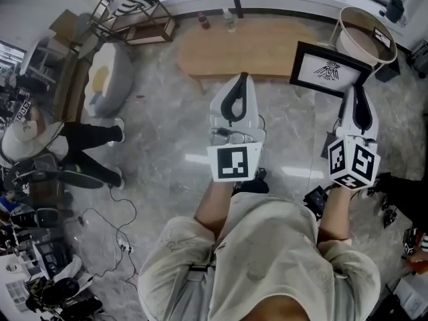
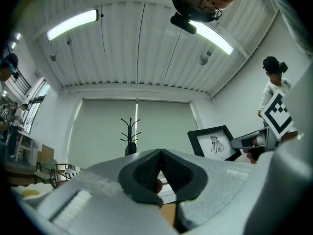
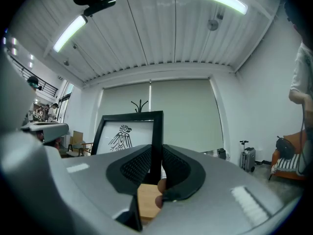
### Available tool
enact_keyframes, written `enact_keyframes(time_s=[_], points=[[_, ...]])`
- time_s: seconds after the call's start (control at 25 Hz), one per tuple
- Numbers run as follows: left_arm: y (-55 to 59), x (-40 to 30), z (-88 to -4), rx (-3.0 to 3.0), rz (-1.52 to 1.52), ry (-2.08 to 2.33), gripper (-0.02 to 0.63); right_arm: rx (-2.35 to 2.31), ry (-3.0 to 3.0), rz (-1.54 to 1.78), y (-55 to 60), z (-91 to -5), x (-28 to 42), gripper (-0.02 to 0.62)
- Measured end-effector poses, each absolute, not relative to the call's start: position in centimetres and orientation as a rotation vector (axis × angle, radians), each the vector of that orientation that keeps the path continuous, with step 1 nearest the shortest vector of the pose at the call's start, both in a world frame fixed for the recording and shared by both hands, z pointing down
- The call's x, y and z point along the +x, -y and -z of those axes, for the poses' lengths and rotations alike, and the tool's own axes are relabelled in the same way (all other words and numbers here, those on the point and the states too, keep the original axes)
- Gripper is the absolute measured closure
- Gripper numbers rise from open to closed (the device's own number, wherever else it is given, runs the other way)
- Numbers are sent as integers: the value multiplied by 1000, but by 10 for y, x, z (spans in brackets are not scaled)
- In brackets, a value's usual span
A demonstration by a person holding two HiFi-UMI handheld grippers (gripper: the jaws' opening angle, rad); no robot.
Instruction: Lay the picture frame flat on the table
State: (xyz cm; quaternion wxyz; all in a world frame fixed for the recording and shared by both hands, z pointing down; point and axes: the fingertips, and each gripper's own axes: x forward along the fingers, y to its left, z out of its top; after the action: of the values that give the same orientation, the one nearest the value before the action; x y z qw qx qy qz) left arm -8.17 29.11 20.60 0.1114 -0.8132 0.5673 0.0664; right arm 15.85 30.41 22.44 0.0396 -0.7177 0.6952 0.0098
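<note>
The job is only started. The right gripper [image 1: 354, 92] is pinched on the right side bar of the picture frame [image 1: 330, 69], with one jaw on the front and one on the back. The frame is not flat yet. It is up at the right end of the wooden counter [image 1: 247, 49], close to a round tub [image 1: 364, 35]. From the head view I can't be sure if its bottom edge rests on the counter or hangs just above it.

The left gripper [image 1: 241, 85] is away from the frame. Its jaws meet at the tips and nothing is between them.

What is left: tip the frame over, set it down on the counter, and let go.

The frame stands up on its long bottom edge, so its long way runs left to right, dipping a little to the right. The side with the bird drawing faces the person holding it, and the back faces the far wall.
</note>
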Motion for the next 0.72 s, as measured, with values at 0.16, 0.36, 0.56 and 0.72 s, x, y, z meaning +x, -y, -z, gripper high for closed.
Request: enact_keyframes(time_s=[0.16, 0.36, 0.56, 0.72], points=[[-275, -91, -213, -2391, -162, -1679, 601, -2206, -2138, -38, -288, -226, 150, 528], [-239, -121, -217, -2438, -190, -1704, 601, -2209, -2162, -26, -250, -226, 118, 526], [-211, -142, -218, -2428, -193, -1715, 601, -2211, -2180, -20, -220, -228, 95, 526], [-198, -160, -221, -2419, -185, -1714, 601, -2203, -2189, -30, -203, -229, 76, 526]])
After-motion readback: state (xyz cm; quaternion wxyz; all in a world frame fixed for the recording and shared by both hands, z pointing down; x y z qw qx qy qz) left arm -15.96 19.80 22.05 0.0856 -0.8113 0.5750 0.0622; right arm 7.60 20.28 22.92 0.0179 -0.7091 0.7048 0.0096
